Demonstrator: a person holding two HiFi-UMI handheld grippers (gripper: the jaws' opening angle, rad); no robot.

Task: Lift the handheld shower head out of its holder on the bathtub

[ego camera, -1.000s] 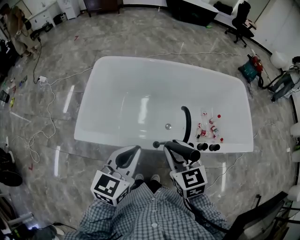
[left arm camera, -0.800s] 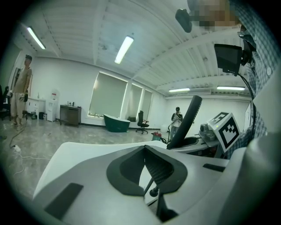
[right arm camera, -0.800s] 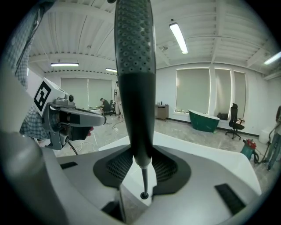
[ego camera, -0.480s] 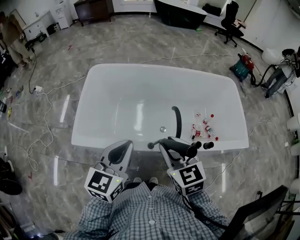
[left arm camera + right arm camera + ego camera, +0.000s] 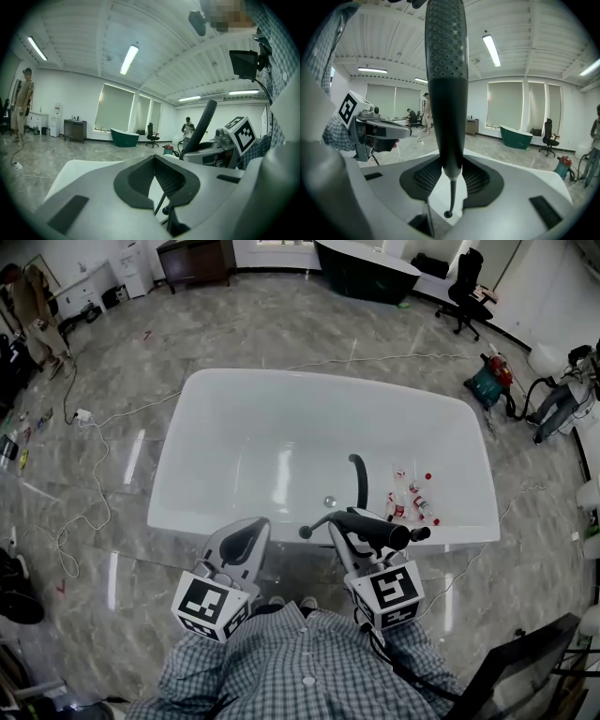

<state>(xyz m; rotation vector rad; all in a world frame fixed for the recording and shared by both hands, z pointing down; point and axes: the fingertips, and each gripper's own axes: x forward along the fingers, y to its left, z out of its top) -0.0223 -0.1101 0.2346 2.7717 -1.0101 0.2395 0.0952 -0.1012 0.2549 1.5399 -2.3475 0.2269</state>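
A white bathtub (image 5: pixel 234 409) lies in front of me in the head view, with a black curved spout (image 5: pixel 359 479) and a black knob (image 5: pixel 422 533) at its near rim. My right gripper (image 5: pixel 361 526) is shut on the black handheld shower head (image 5: pixel 380 532), which lies crosswise over the near rim. In the right gripper view the shower head (image 5: pixel 446 93) stands upright between the jaws of the right gripper (image 5: pixel 449 176), and its thin hose end (image 5: pixel 449 199) hangs below. Left of it, my left gripper (image 5: pixel 248 538) is shut and holds nothing (image 5: pixel 155 161).
Several small bottles (image 5: pixel 412 498) lie inside the tub at the right, near the drain (image 5: pixel 329 501). Cables (image 5: pixel 89 474) trail over the marble floor at the left. A person (image 5: pixel 33 301) stands at the far left. An office chair (image 5: pixel 466 282) and a vacuum cleaner (image 5: pixel 489 381) are at the back right.
The right gripper with the shower head has come up slightly from the tub's near rim by the knobs. The left gripper keeps its place beside it.
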